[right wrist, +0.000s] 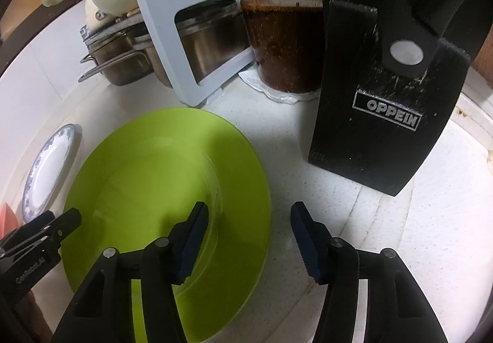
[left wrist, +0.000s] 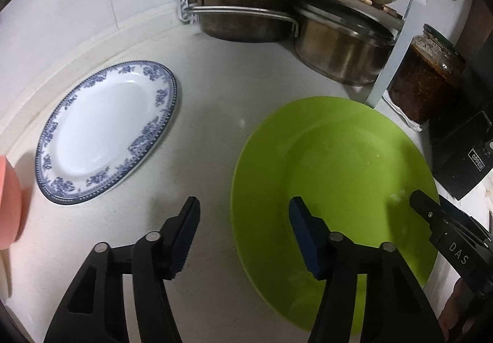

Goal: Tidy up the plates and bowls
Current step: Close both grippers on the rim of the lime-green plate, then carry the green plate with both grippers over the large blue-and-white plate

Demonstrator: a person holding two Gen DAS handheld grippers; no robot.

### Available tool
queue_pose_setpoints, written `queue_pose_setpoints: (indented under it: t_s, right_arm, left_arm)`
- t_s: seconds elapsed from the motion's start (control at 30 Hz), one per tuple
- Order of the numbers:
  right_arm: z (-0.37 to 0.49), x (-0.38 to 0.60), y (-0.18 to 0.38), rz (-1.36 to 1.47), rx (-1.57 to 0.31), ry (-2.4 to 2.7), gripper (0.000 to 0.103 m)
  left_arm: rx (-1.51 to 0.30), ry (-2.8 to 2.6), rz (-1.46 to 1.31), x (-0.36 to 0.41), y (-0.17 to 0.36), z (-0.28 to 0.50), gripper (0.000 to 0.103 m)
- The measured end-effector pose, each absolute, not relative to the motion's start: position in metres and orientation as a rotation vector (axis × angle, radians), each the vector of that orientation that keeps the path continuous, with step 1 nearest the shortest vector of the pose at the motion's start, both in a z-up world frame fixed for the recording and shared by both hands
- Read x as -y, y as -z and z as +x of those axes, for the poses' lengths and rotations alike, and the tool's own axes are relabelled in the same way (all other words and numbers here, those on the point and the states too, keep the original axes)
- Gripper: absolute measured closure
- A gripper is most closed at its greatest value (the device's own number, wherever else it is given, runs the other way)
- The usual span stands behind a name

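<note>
Green plate (left wrist: 332,189), flat on counter (left wrist: 200,133), blue-patterned plate (left wrist: 106,130) at its nine o'clock: probably light, stiff, slick plastic; left gripper (left wrist: 243,210) and right gripper (right wrist: 249,216) straddle opposite rims, jaws spread, pinching nothing.

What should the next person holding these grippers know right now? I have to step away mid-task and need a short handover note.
Left gripper: open, astride the left rim of the green plate, not clamped.
Right gripper: open, astride that plate's right rim, not clamped.
Things: green plate flat on the counter; blue-patterned plate flat to its left, apart from it; a pink item at the far left edge.
Done: nothing stacked.
Left: close on the green plate, lift it, then stack the plates.
</note>
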State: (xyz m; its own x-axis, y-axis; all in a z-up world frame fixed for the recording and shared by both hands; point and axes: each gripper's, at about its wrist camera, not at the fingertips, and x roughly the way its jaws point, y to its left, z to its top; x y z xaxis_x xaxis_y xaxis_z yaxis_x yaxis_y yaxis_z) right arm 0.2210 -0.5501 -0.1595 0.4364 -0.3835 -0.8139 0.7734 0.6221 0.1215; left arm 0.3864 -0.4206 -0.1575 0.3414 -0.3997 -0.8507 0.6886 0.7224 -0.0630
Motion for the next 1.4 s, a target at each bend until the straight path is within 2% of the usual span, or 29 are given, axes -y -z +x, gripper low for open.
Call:
queue_pose_setpoints:
  t_s: [0.07, 0.23, 0.37, 0.77, 1.4]
  right_arm:
    - [0.222, 0.551, 0.16, 0.526, -0.841, 0.763, 0.05]
    - [0.226, 0.551, 0.16, 0.515, -0.849, 0.756, 0.055]
    - [0.228, 0.55, 0.158, 0.509, -0.85, 0.736, 0.064]
    - [0.229, 0.537, 0.149, 0.484, -0.847, 0.72, 0.064]
    - [0.24, 0.442, 0.096, 0.377, -0.818, 0.562, 0.064]
  left_arm:
    - [-1.018, 0.734, 0.325, 0.422, 0.16, 0.388, 0.056]
    - [-1.036, 0.765, 0.311, 0.426, 0.16, 0.388, 0.066]
    - [-1.04, 0.771, 0.308, 0.426, 0.16, 0.388, 0.066]
    - [-0.99, 0.735, 0.291, 0.396, 0.142, 0.375, 0.066]
    - [-0.922, 0.57, 0.156, 0.262, 0.089, 0.362, 0.066]
